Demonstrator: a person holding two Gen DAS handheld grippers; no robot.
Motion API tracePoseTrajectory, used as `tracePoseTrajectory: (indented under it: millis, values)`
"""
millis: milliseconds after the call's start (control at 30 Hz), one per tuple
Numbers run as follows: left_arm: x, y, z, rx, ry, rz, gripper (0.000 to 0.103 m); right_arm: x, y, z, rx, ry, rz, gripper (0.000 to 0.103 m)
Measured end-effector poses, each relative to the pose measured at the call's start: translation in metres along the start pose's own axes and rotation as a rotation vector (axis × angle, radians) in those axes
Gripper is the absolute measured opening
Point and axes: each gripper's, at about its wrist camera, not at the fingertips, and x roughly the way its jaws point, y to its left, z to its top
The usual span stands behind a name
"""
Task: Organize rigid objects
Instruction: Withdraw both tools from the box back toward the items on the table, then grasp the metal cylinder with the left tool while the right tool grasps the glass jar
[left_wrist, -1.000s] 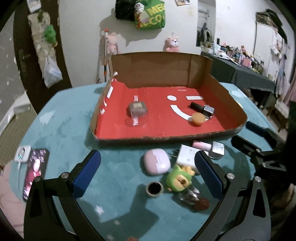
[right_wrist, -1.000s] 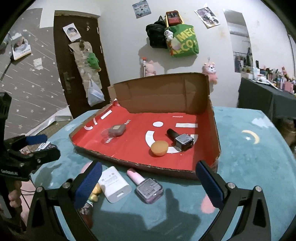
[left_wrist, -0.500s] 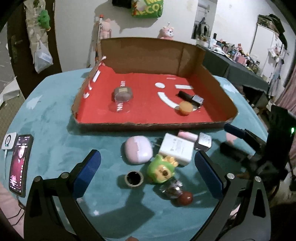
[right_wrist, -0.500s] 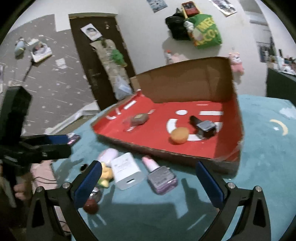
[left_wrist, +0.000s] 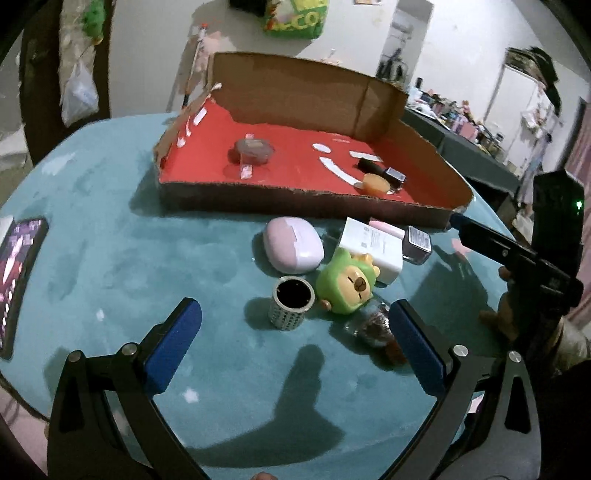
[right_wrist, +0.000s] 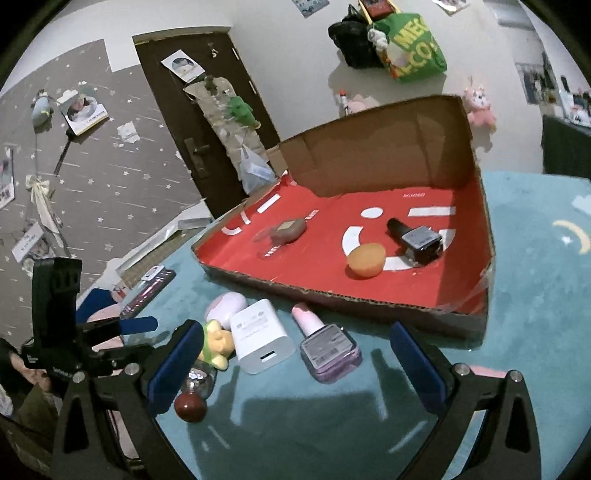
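Note:
A red-lined cardboard tray (left_wrist: 288, 201) (right_wrist: 332, 295) holds a brown round case (left_wrist: 254, 149), an orange disc (right_wrist: 366, 259) and a dark bottle (right_wrist: 417, 238). In front of it lie a pink earbud case (left_wrist: 293, 245), a white charger (right_wrist: 263, 341), a pink nail-polish bottle (right_wrist: 325, 345), a green toy (left_wrist: 347, 282), a small studded cup (left_wrist: 291, 302) and a clear bottle with a red cap (right_wrist: 195, 391). My left gripper (left_wrist: 295, 345) is open just before the cup and toy. My right gripper (right_wrist: 291, 363) is open over the charger and nail polish.
A phone (left_wrist: 18, 273) lies at the table's left edge on the teal cloth (left_wrist: 110, 258). The right gripper's body (left_wrist: 517, 254) shows at the right of the left wrist view. A door and decorated wall stand behind.
Both grippers have come down and closer to the loose objects in front of the tray. Both stay open and empty.

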Motion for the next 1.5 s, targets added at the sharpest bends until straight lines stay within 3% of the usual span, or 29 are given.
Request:
tracePoseTrajectory:
  millis: [133, 233, 333, 467, 667, 767, 900, 967, 1000, 1133, 1267, 1333, 1400, 1500]
  values:
    - [0.012, 0.004, 0.006, 0.058, 0.031, -0.031, 0.103, -0.001, 0.013, -0.001, -0.068, -0.008, -0.062, 0.103]
    - [0.01, 0.009, 0.011, 0.103, 0.012, -0.029, 0.103, -0.002, 0.012, 0.0, -0.067, -0.011, -0.132, 0.103]
    - [0.012, 0.015, 0.015, 0.143, -0.005, -0.053, 0.103, -0.002, 0.016, 0.0, -0.077, -0.014, -0.253, 0.103]
    - [0.019, 0.014, 0.015, 0.248, -0.01, -0.015, 0.103, -0.001, 0.035, -0.006, -0.146, -0.007, -0.452, 0.103]
    - [0.024, 0.019, 0.005, 0.289, 0.005, -0.042, 0.103, 0.003, 0.047, -0.015, -0.099, 0.029, -0.569, 0.101]
    - [0.031, 0.02, 0.004, 0.279, 0.007, -0.083, 0.102, 0.009, 0.068, -0.025, -0.079, 0.059, -0.508, 0.094]
    - [0.036, 0.018, 0.004, 0.278, -0.013, -0.1, 0.093, 0.009, 0.103, -0.045, -0.114, 0.02, -0.413, 0.092]
    - [0.035, 0.018, 0.003, 0.272, -0.027, -0.115, 0.086, 0.014, 0.117, -0.05, -0.176, 0.017, -0.419, 0.088]
    - [0.033, 0.018, 0.001, 0.27, -0.029, -0.122, 0.081, 0.018, 0.122, -0.052, -0.199, 0.022, -0.415, 0.081]
    - [0.031, 0.018, -0.003, 0.268, -0.029, -0.136, 0.064, 0.031, 0.123, -0.059, -0.187, 0.062, -0.35, 0.065]
    - [0.028, 0.016, -0.004, 0.274, -0.032, -0.152, 0.053, 0.041, 0.127, -0.063, -0.216, 0.068, -0.314, 0.061]
    - [0.028, 0.015, -0.005, 0.276, -0.029, -0.173, 0.04, 0.047, 0.129, -0.065, -0.228, 0.085, -0.297, 0.051]
    - [0.029, 0.014, -0.006, 0.277, -0.021, -0.196, 0.034, 0.054, 0.13, -0.066, -0.231, 0.104, -0.272, 0.046]
    - [0.032, 0.011, -0.006, 0.282, -0.005, -0.224, 0.034, 0.06, 0.131, -0.066, -0.238, 0.114, -0.265, 0.043]
